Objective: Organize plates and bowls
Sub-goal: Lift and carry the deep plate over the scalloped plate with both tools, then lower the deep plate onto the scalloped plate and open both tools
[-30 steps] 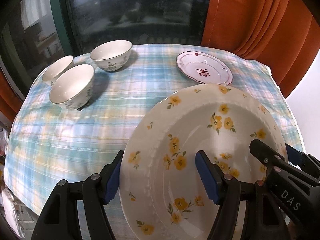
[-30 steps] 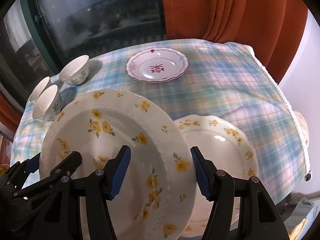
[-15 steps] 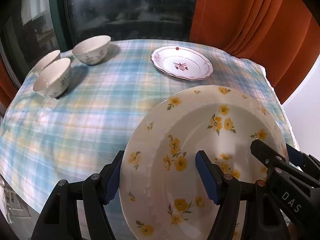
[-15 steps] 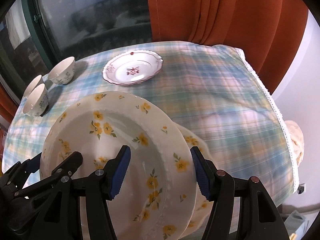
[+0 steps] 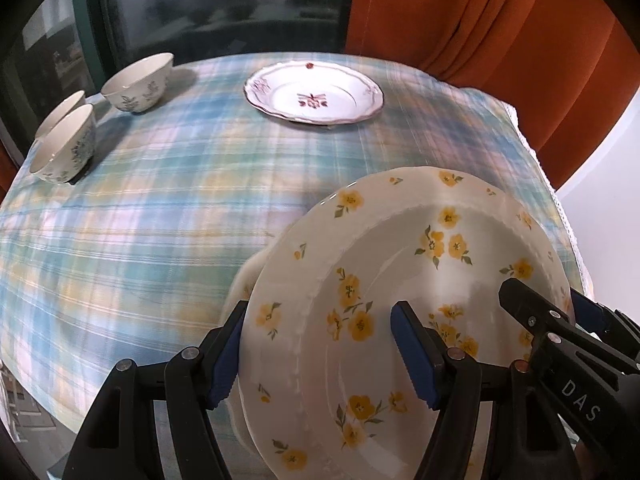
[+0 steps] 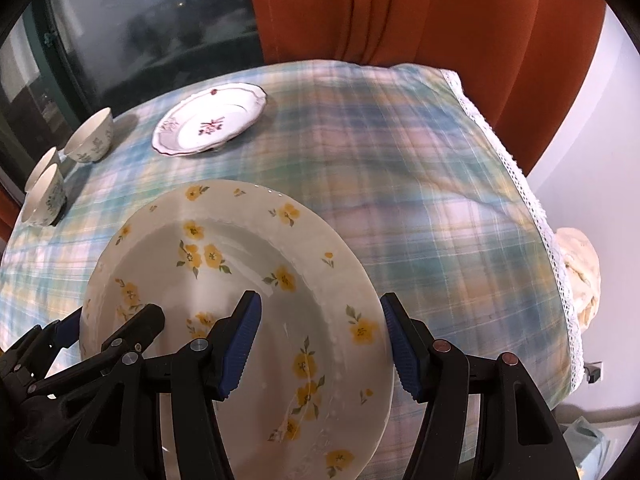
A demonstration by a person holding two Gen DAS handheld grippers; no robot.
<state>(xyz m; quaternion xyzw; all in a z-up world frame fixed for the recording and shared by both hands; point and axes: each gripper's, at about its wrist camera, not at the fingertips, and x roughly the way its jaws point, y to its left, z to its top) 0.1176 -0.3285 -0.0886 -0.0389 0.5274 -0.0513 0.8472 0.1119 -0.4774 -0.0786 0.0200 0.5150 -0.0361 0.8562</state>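
A cream plate with yellow flowers (image 5: 400,300) is held between both grippers over the near right of the table; it also shows in the right wrist view (image 6: 240,300). My left gripper (image 5: 320,356) clamps its left rim and my right gripper (image 6: 320,344) clamps its right rim. A second yellow-flowered plate (image 5: 244,284) lies just under it, mostly hidden. A white plate with red pattern (image 5: 314,92) sits at the far middle (image 6: 208,124). Three white bowls (image 5: 138,82) stand at the far left (image 6: 90,140).
The table has a blue-green plaid cloth (image 5: 160,220) with a lace edge (image 6: 552,248) on the right. Orange curtains (image 6: 400,12) and a dark window (image 5: 220,8) stand behind the table. A cream cushion-like object (image 6: 580,264) lies off the right edge.
Both grippers have carried the held plate to the right and down over the second yellow-flowered plate, which is now almost fully covered. The bowls and red-patterned plate have not moved.
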